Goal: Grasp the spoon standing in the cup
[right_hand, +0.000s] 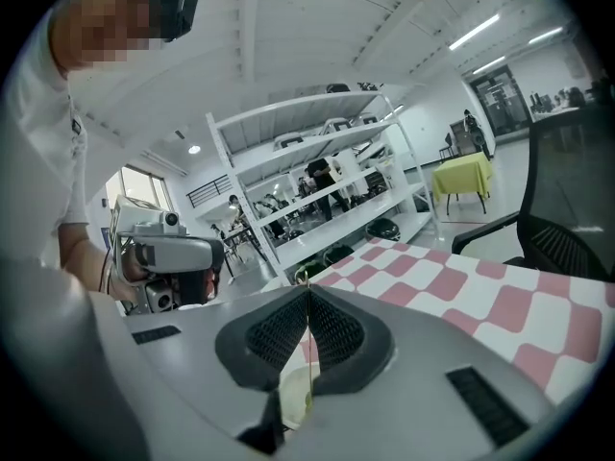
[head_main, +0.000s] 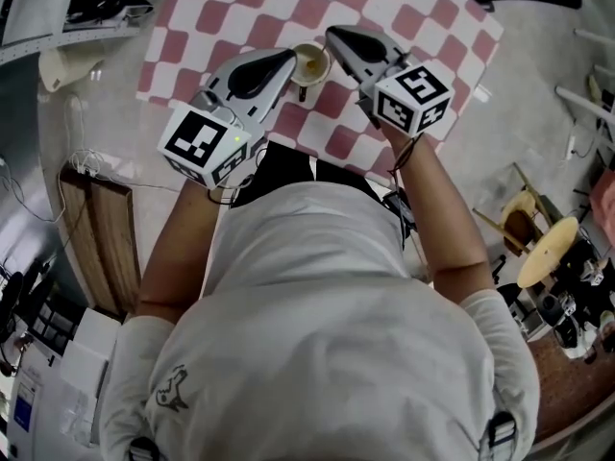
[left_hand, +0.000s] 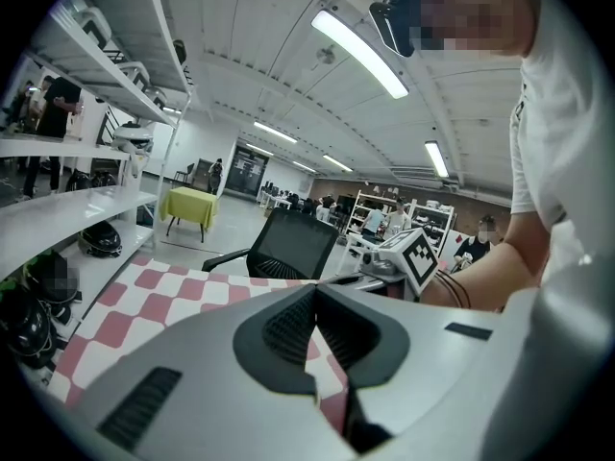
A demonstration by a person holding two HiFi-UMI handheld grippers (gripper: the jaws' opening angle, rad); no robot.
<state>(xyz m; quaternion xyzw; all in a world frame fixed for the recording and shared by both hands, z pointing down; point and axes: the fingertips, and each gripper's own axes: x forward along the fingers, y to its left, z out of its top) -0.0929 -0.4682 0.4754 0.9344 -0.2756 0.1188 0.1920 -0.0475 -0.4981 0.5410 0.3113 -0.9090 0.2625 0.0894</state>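
Workroom with white shelving [right_hand: 327,152] along the far side.

Red-and-white checked cloth [head_main: 250,8]: spread flat under both claws.

My left claw [head_main: 290,58]: just left of the cup [head_main: 309,63], jaws pressed together with nothing between them.

My right claw [right_hand: 308,291]: just right of the cup, clenched on the thin golden spoon [right_hand: 307,353].

Cup: pale, standing on the cloth between the two claws.

Spoon: upright in the cup, handle pinched between my right jaws.

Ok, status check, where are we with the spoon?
Right tool shut on the spoon, which stands in the cup. Left tool shut, empty, beside the cup. Nothing in the way.
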